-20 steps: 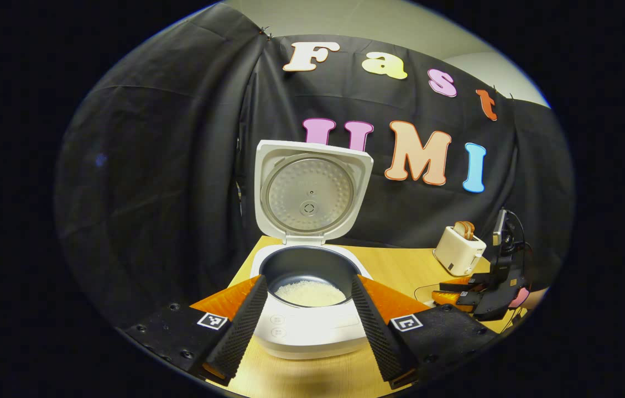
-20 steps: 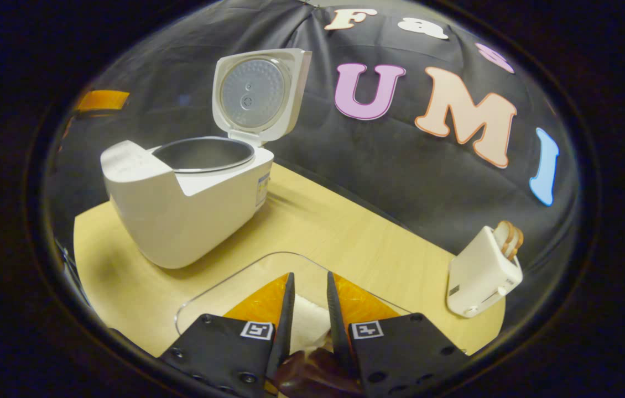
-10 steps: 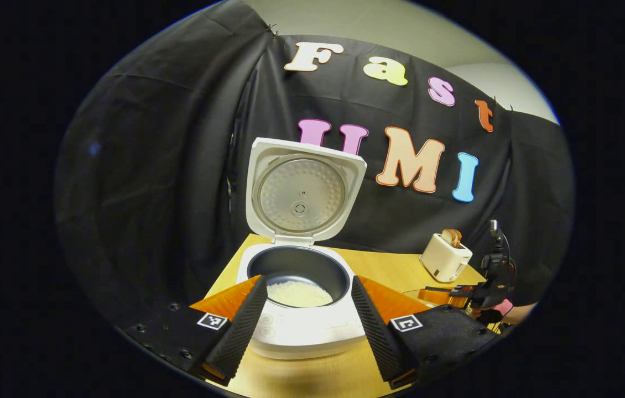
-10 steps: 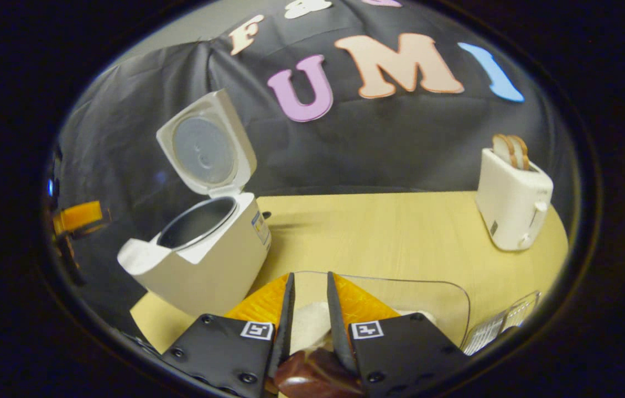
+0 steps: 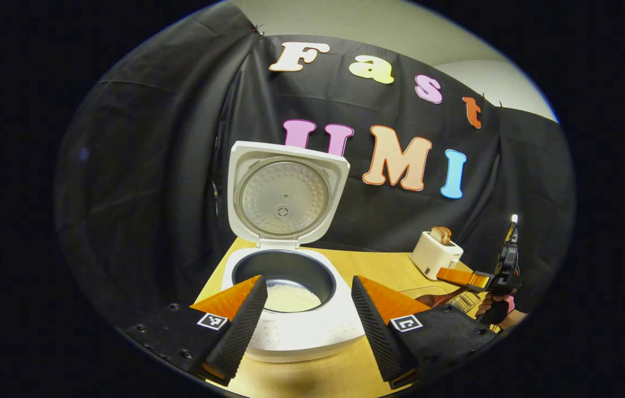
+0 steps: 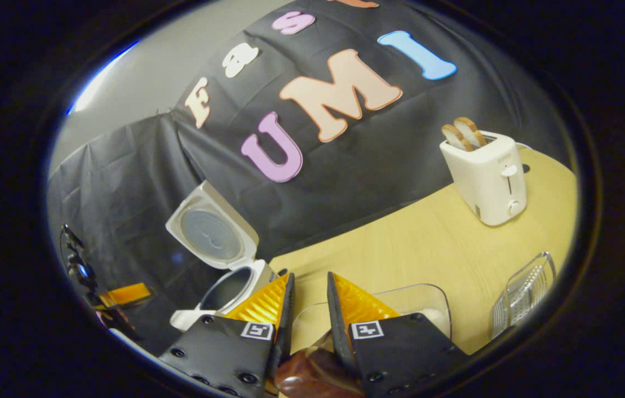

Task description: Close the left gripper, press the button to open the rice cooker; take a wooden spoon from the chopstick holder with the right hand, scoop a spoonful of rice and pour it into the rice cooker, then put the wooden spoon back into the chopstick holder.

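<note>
**Spoon gripped over the rice tub, cooker open and waiting**

On a pale wooden table (image 6: 401,249), a white rice cooker (image 5: 290,326) with lid (image 5: 285,193) raised upright, leaving the dark pot free for pouring; some white rice (image 5: 290,298) already inside. Left gripper (image 5: 304,309) held low just before the cooker, fingers spread wide, nothing between them, probably kept clear. Right gripper (image 6: 308,309) tilted above a clear plastic tub of rice (image 6: 401,304), fingers nearly together, clamped on the dark brown wooden spoon (image 6: 312,376). Handle lying along the fingers, long axis pointing forward; bowl end hidden. Clear ribbed chopstick holder (image 6: 522,287) just beside the tub. White toaster with bread slices (image 6: 484,171) well apart, toward the back.
</note>
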The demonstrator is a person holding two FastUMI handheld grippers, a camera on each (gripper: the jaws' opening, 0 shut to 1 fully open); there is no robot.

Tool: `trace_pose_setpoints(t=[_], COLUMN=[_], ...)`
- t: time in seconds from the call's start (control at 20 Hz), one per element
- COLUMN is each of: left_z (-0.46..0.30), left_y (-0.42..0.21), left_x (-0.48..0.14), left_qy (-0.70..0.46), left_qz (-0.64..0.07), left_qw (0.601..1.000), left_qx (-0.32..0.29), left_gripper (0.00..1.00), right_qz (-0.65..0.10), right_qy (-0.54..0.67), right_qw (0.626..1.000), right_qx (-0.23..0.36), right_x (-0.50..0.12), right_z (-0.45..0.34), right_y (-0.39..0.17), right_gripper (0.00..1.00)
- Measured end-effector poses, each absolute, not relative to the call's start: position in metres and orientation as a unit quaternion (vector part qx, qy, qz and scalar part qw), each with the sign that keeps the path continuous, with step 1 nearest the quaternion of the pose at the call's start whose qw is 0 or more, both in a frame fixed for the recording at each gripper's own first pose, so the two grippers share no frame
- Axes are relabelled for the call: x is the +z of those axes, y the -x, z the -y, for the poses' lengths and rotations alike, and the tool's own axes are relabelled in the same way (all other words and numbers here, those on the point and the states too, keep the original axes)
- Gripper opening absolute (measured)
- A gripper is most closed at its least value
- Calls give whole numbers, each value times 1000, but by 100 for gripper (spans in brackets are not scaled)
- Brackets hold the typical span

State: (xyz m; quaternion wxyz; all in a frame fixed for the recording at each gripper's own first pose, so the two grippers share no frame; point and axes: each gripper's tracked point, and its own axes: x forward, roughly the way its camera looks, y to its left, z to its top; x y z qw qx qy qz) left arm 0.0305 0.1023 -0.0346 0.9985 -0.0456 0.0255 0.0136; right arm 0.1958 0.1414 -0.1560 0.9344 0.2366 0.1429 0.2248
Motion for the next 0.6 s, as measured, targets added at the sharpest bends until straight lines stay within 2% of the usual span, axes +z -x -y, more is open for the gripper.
trace_pose_setpoints(t=[0.2,0.6], left_z=[-93,-92], left_y=[-35,-27], left_x=[-30,-24], left_qy=[41,43], left_qz=[-20,-15], left_qw=[999,999], left_qx=[-2,-11], left_gripper=[91,90], right_qz=[-107,-51], right_qy=[-270,-336], right_qw=[930,901], right_qx=[225,271], right_x=[-126,-53], right_z=[-133,-161], right_y=[-183,-168], right_gripper=[36,36])
